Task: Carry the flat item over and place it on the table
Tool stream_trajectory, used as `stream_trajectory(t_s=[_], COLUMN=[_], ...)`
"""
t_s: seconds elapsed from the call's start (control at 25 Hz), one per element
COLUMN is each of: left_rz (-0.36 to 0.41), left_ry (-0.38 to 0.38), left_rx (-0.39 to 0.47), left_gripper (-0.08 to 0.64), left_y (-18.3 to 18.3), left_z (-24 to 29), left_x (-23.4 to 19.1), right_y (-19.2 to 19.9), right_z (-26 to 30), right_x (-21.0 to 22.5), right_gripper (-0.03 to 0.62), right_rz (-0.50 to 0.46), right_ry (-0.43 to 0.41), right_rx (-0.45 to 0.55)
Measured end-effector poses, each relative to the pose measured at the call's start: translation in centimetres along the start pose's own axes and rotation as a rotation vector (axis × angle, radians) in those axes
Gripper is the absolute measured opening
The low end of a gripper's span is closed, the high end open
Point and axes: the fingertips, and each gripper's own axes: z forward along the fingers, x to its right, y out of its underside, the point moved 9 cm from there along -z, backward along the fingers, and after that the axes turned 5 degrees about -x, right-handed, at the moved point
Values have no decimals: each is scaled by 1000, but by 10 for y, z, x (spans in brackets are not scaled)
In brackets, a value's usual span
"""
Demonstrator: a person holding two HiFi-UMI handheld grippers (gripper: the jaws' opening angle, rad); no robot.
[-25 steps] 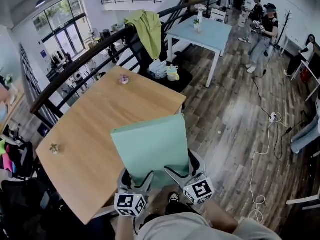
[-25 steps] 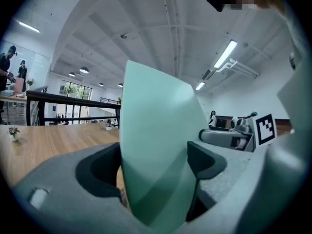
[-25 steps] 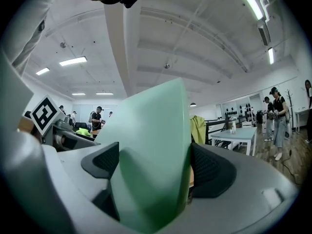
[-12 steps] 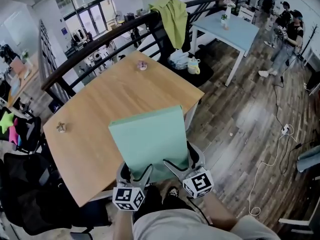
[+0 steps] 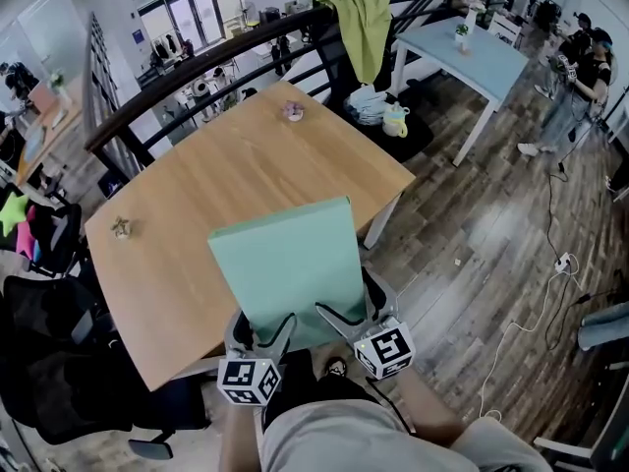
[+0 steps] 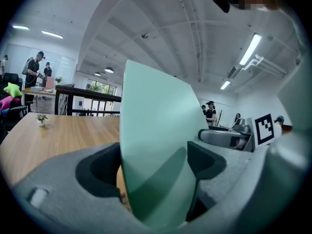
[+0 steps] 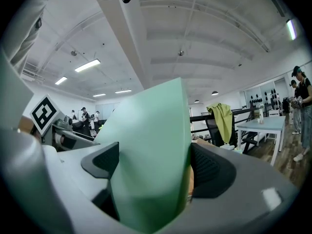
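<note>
A flat pale-green board (image 5: 285, 264) is held level over the near edge of the wooden table (image 5: 216, 180). My left gripper (image 5: 263, 334) is shut on its near left edge, and my right gripper (image 5: 344, 318) is shut on its near right edge. In the left gripper view the green board (image 6: 156, 150) stands edge-on between the jaws, with the tabletop (image 6: 58, 135) behind it. The right gripper view shows the same board (image 7: 151, 155) clamped between the dark pads (image 7: 209, 169).
On the table lie a small pinkish object (image 5: 293, 111) at the far side and a small tan object (image 5: 121, 227) at the left. A black railing (image 5: 197, 72) with a green cloth (image 5: 364, 13) runs behind. A blue table (image 5: 467, 47) stands far right; black chairs (image 5: 59, 362) crowd the left.
Both grippers have carried the green board toward the table; the table now sits closer and more central in the head view. The grip on the board is unchanged.
</note>
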Motion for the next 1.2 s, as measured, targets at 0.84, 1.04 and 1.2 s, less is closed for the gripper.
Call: stream_trajectory(t_s=[0.84, 1.04, 1.2], left_rz=[-84, -106, -118], left_ry=[-10, -12, -13], left_rx=[-88, -106, -124], left_gripper=[434, 434, 434], left_y=[19, 25, 30], left_z=[18, 21, 22], left_x=[-49, -58, -63], right_y=[23, 30, 35], right_z=[53, 62, 68], right_x=[-9, -11, -12], right_gripper=[474, 474, 474], right_rz=[27, 36, 44], right_ry=[-30, -35, -40], right_rx=[-110, -141, -167])
